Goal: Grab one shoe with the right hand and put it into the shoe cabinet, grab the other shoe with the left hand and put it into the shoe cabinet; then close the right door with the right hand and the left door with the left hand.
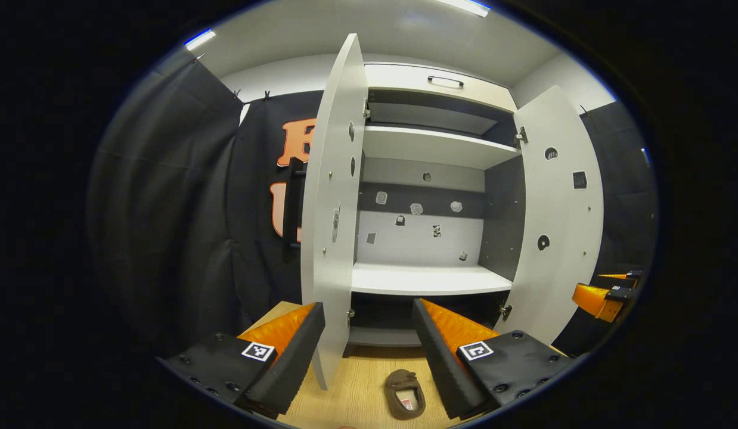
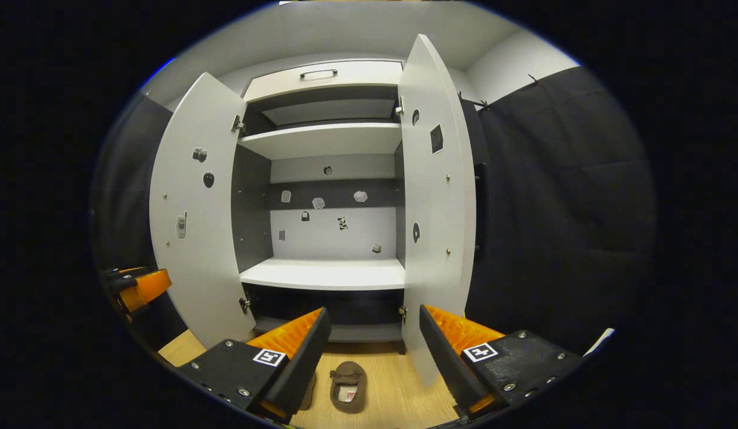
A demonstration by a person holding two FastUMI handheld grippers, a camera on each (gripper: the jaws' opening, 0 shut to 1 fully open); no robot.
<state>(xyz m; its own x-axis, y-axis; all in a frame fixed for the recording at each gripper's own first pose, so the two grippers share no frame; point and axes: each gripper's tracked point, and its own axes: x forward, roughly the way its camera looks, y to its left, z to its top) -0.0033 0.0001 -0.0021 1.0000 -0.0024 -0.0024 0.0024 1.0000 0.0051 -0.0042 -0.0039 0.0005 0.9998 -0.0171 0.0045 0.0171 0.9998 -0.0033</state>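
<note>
While both doors hang wide, left tongs [image 1: 369, 351] and right tongs [image 2: 374, 351] gape above two shoes [image 2: 348, 387].

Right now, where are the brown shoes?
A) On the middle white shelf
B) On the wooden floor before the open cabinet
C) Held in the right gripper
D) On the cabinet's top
B: a brown shoe lies on the light wooden floor in front of the white shoe cabinet, whose shelves hold no shoes.

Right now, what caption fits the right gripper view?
Open right gripper above a brown shoe on the wooden floor, facing the shoe cabinet with both doors open.
</note>
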